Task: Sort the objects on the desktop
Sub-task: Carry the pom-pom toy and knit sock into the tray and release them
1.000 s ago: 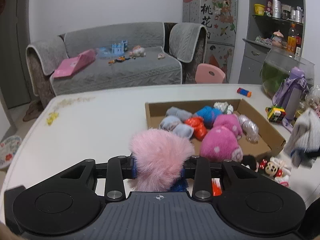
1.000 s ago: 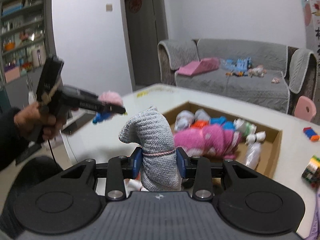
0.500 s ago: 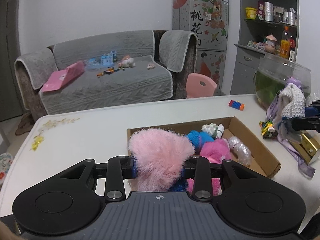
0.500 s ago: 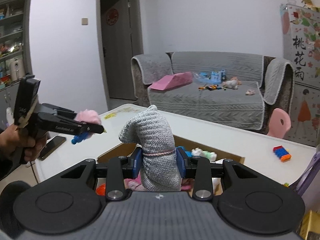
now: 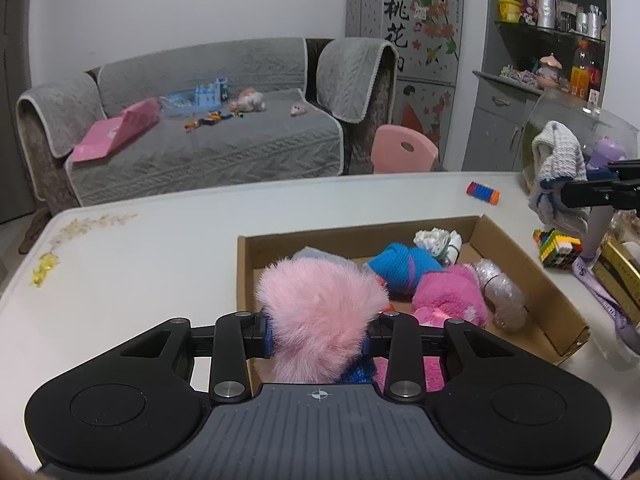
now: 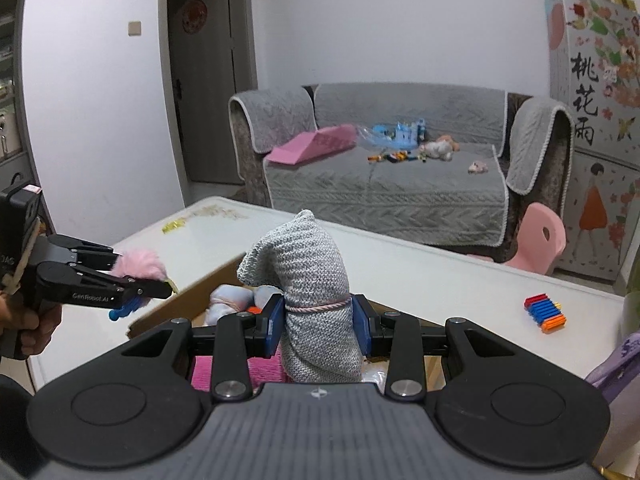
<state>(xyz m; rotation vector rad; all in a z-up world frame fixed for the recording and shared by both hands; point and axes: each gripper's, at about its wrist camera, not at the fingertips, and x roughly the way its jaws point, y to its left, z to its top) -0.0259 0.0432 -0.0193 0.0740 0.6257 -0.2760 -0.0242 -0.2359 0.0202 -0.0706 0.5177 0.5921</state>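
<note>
My left gripper (image 5: 318,336) is shut on a fluffy pink bundle (image 5: 320,312) with a blue part under it, held over the near left corner of a shallow cardboard box (image 5: 536,276). Inside the box lie rolled socks: a blue roll (image 5: 402,266), a hot-pink roll (image 5: 452,296), a white roll (image 5: 436,240) and a pale shiny roll (image 5: 504,296). My right gripper (image 6: 318,320) is shut on a grey knitted sock roll (image 6: 310,280) tied with a pink band, above the box's near side. The same grey roll (image 5: 558,160) shows at the right of the left wrist view.
A white table (image 5: 152,264) carries the box. On it sit a blue-and-orange block toy (image 5: 483,192), a puzzle cube (image 5: 557,247) and a purple bottle (image 5: 606,156). A pink chair (image 5: 402,154) and grey sofa (image 5: 208,148) stand beyond. A hand (image 6: 28,322) holds the left gripper (image 6: 120,284).
Both grippers moved sideways over the box while keeping their grips. The box has shifted right in the left wrist view; the right gripper with the grey roll now shows higher at its right edge.
</note>
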